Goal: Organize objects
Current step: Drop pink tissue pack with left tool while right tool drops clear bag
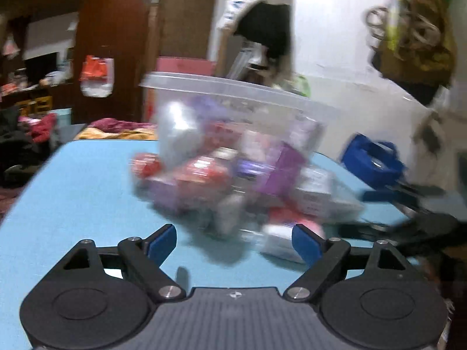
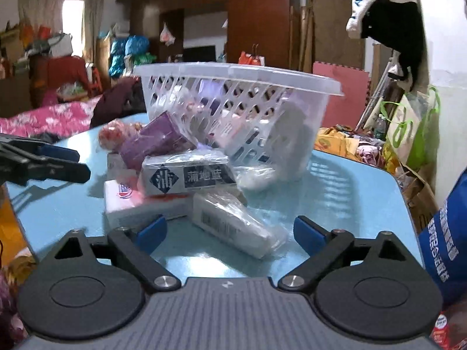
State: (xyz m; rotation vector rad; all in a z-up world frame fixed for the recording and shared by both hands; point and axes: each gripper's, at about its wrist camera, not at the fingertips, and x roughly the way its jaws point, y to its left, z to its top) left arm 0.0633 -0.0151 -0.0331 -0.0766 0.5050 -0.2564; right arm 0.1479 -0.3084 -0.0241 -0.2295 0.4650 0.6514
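Right wrist view: we read box print the blurred left view loses.
Our right gripper (image 2: 230, 233) jaws spread, empty; left gripper (image 1: 235, 240) jaws spread too; basket (image 2: 233, 73) tilted on the table (image 2: 350, 192), boxes (image 2: 189, 176) heaped just before it.

Light blue table (image 2: 350, 192) under a tilted white basket (image 2: 233, 87), boxes, perhaps wrapped packets alongside.

Pink floral bedding (image 2: 43, 119), brown wardrobe (image 2: 256, 17)
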